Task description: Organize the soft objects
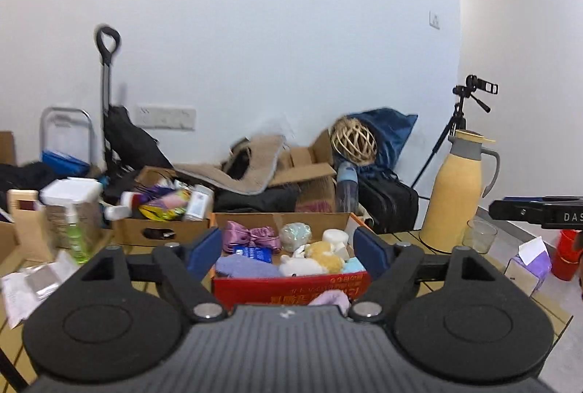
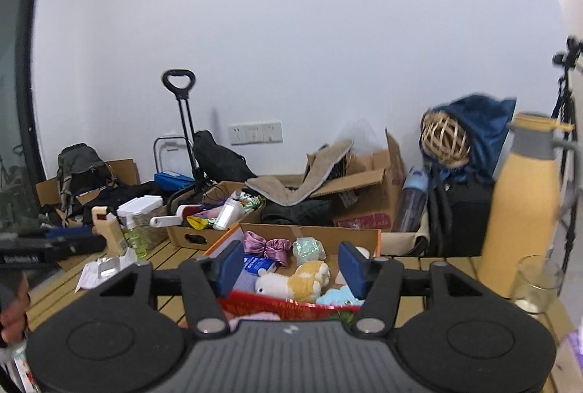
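Note:
A cardboard box with a red front [image 1: 291,287] stands on the slatted wooden table, straight ahead of both grippers. In it lie a yellow-and-white plush toy [image 1: 313,258], a purple satin bow [image 1: 251,238], a bluish cloth [image 1: 244,265], a pale green sponge [image 1: 295,234] and a light blue soft piece [image 1: 353,265]. A pink soft item [image 1: 329,300] shows just in front of the box. My left gripper [image 1: 288,251] is open above the box's near side, with nothing between its pads. My right gripper [image 2: 291,269] is also open and holds nothing, with the plush toy [image 2: 291,280] beyond it.
A yellow thermos jug [image 1: 459,189] and a glass [image 1: 479,236] stand at the right, with a purple tissue pack [image 1: 528,265] nearer. A second cardboard box [image 1: 160,218] of bottles and a green spray bottle [image 1: 74,236] sit at the left. Bags and boxes crowd the wall behind.

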`<state>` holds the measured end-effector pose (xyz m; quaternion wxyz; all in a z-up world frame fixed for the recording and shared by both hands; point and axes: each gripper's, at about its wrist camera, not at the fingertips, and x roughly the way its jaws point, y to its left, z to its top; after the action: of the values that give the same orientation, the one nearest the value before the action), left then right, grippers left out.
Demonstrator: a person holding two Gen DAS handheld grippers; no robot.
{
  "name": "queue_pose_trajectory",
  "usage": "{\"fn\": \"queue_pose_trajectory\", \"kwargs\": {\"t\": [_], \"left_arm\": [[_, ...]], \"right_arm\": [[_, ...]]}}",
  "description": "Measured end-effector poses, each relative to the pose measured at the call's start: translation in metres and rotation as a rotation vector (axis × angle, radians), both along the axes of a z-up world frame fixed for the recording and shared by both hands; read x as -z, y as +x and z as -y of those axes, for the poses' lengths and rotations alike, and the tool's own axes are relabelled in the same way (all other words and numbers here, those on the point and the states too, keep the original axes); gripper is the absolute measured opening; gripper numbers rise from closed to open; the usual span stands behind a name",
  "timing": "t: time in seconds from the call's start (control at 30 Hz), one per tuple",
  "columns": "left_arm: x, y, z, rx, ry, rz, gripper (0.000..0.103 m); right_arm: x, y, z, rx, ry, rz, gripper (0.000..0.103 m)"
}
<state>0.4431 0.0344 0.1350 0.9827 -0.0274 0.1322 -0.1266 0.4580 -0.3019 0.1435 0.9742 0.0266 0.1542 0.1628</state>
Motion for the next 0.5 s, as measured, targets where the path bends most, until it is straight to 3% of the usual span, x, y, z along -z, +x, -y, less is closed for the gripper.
{"fn": "queue_pose_trajectory", "kwargs": {"t": [0.23,0.4,0.5], "left_arm": [[0.022,-0.11,0.001,-0.047,0.01,0.058,0.097],[0.042,-0.177,-0.007,-0.029,-0.009,0.046,0.099],[0.05,-0.193,-0.013,-0.04,-0.015,0.028,0.099]], "right_arm": [[0.019,-0.097,0.003,0.031,-0.038,0.04,0.066],[0.048,-0.173,-0.001,0.019,-0.049,0.046,0.071],[0.063,-0.208,-0.004,0.011,-0.057,0.021,0.073]]}}
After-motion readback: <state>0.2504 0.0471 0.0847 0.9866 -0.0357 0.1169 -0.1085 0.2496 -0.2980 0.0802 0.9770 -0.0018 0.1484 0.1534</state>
